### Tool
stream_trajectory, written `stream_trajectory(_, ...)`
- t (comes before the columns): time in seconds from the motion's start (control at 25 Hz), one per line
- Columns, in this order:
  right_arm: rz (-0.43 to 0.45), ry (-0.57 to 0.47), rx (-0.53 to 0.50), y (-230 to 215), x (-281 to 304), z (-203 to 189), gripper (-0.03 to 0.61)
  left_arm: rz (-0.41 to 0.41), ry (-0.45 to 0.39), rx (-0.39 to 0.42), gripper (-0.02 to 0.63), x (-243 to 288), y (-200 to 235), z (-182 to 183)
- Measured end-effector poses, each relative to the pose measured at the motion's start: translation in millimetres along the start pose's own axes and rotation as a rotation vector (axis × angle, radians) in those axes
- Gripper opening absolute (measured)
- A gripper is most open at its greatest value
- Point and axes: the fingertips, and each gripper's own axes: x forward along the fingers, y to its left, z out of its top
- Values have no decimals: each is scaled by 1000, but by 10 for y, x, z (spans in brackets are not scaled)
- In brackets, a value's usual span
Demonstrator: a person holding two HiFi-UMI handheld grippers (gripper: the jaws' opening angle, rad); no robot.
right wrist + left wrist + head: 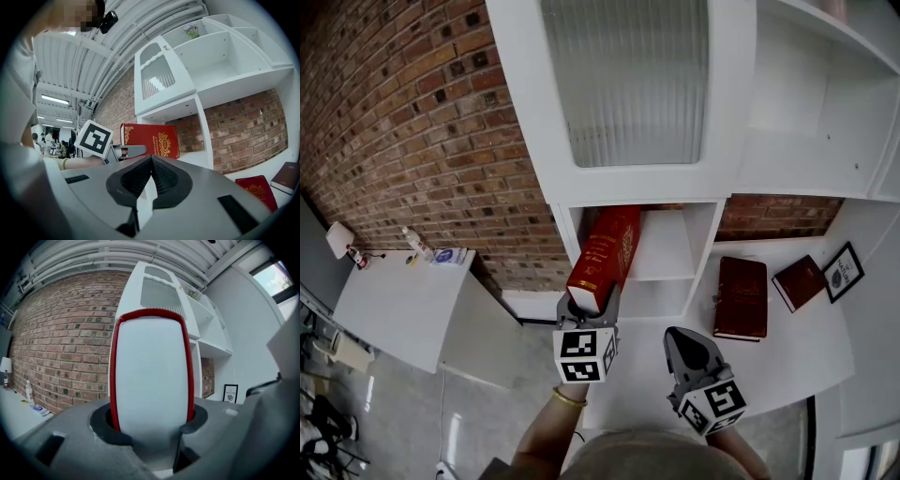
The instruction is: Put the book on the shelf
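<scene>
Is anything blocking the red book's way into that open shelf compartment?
Nothing visible does. The red book, clamped in the left gripper, tips into the compartment, whose interior looks bare.

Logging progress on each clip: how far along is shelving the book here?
Done: the red book is picked up, clamped in the left gripper. In hand: its far end is at the mouth of the lower compartment, not yet set down inside. Left: push it in and release. The right gripper is shut and empty; two more books lie flat on the counter.
</scene>
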Motion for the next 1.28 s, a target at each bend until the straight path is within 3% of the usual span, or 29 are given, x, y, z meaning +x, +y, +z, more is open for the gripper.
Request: stream_trajectory(1.28,-19,0,-9,-156,-55,24,6,52,40,-7,236,768,82,18)
